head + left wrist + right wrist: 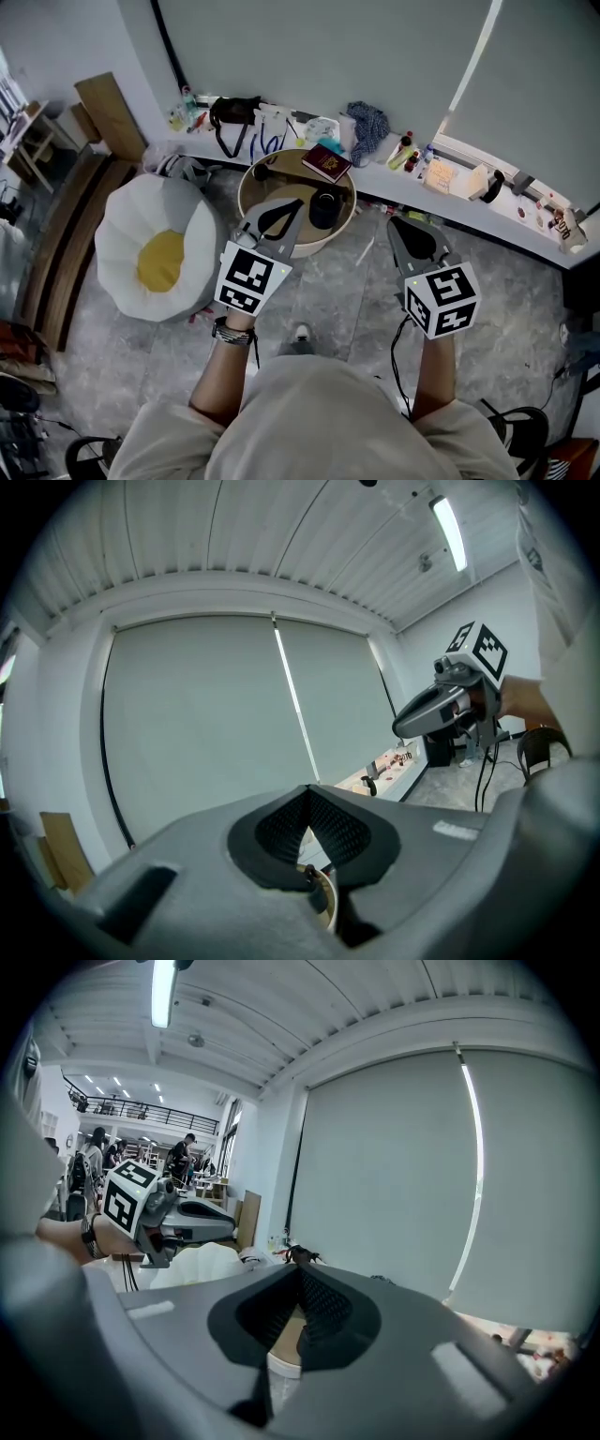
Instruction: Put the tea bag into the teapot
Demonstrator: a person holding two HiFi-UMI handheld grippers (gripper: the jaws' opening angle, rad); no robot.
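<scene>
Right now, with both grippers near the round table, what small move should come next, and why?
Probably tip the left gripper down toward the round table to find the tea bag: it and the right gripper are shut and empty, aimed at the blind, and no tea bag shows yet.

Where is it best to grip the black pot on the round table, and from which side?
Probably by its rim, from above: the pot stands upright on the table, its round top facing up. No handle can be made out, so pinch the near wall.
</scene>
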